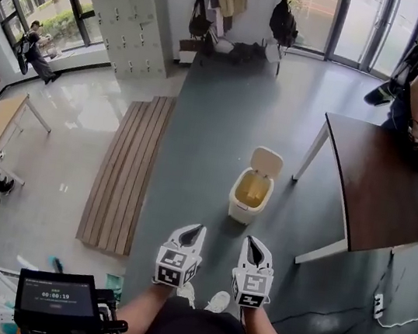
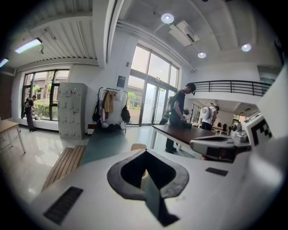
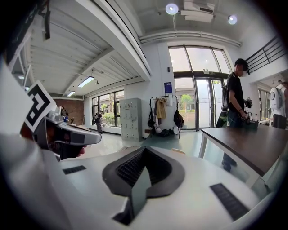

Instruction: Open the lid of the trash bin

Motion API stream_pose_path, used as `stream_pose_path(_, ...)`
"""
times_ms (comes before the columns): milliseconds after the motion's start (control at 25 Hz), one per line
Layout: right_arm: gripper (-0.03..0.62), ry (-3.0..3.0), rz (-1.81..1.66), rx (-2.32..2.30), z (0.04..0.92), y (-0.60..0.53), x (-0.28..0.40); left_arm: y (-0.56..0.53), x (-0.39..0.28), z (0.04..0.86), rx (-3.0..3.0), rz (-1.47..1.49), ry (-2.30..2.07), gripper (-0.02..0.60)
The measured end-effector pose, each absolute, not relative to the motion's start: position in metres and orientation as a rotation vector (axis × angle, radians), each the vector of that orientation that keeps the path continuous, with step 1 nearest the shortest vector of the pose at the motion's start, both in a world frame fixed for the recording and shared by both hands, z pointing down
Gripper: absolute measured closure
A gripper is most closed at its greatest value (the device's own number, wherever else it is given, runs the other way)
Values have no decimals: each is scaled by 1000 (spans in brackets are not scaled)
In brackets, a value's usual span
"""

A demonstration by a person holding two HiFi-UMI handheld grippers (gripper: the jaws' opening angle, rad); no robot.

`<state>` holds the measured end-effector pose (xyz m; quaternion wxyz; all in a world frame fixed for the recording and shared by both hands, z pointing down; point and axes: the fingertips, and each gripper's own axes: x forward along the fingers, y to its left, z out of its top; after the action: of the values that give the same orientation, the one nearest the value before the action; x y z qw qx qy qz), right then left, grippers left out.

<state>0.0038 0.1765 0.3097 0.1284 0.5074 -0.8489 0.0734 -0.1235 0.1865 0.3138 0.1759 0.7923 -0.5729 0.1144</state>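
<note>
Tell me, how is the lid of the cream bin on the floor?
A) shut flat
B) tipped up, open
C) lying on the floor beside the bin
B: the lid stands upright behind the mouth of the trash bin, whose yellowish inside shows.

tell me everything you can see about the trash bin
The trash bin is small, cream and plastic-looking, with rounded corners. Its hinged lid stands raised at the far side, showing a yellowish inside. It sits upright on the grey floor beside the white leg of the brown table, apart from it.
</note>
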Motion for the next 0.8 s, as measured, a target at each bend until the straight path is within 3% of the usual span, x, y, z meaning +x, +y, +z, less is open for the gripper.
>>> stream_pose_path(240, 595, -2478, 97, 1527, 285, 184, 15, 188, -97, 282, 2340, 293, -1616, 583)
stream_pose_path(800, 595, -2511, 43, 1536, 266, 168, -9, 174, -113, 269, 2411, 245, -1583, 583)
